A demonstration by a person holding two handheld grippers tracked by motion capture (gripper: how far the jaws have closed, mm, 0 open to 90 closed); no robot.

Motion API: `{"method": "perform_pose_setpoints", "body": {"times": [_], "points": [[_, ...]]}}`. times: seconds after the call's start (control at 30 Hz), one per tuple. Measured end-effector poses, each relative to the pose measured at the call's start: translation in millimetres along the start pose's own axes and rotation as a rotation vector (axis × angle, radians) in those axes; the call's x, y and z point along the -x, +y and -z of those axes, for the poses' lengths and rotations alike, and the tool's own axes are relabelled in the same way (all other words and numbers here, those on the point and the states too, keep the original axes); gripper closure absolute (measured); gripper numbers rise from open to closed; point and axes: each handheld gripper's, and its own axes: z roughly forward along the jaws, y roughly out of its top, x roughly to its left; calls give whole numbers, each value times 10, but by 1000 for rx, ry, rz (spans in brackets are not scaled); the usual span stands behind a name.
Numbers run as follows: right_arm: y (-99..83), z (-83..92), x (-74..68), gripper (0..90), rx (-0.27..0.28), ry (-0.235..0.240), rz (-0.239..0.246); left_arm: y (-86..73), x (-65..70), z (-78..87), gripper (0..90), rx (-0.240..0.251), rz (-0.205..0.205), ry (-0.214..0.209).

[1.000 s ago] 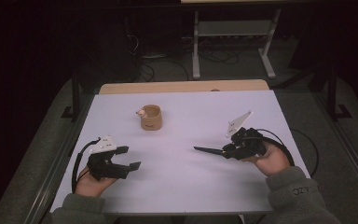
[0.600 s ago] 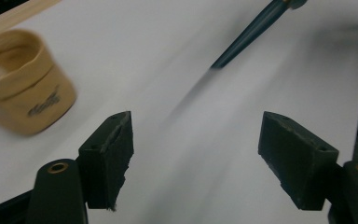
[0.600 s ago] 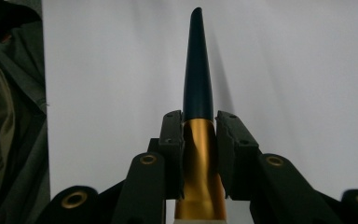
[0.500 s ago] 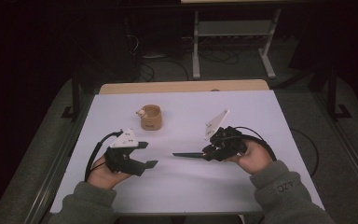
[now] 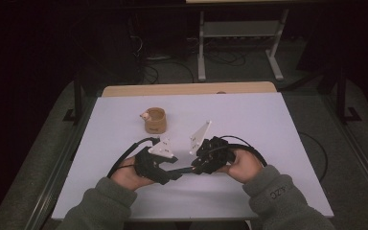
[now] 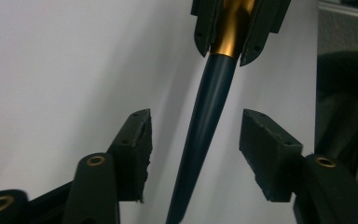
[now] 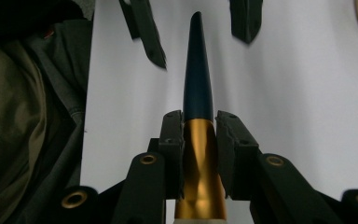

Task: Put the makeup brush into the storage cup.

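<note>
Pen [image 6: 208, 116], dark blue with a gold section, is seen passing between the jaws of the left gripper [image 6: 195, 149], whose pads [image 6: 137, 140] stand apart on either side without touching it; those jaws have just been closing. At the pen's gold end, the right gripper [image 7: 199, 140] is clamped firmly on the barrel. Beyond both grippers, a small wooden cup [image 5: 154, 120] is noted on the white table [image 5: 268, 120].
</note>
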Motion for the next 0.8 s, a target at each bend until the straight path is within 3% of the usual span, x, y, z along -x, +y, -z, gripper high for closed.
{"method": "perform_pose_setpoints", "body": {"times": [0.17,0.3,0.37,0.43,0.63,0.73,0.8], "points": [[61,-72,-25,719,-12,20,29,9,19,-112,524,-35,-1,-48],[95,-111,-47,718,-3,38,46,19,27,-154,616,-73,-37,-65],[102,-118,-57,718,-2,41,54,20,28,-157,702,-72,-51,-83],[93,-118,-49,718,1,39,53,21,39,-160,728,-74,-60,-89],[49,-136,-46,704,27,52,34,22,79,-162,747,-89,-77,-75],[18,-110,-27,663,66,60,-15,14,84,-153,751,-102,-79,-47],[-2,-67,-18,611,95,41,-34,-4,77,-143,751,-96,-59,-40]]}}
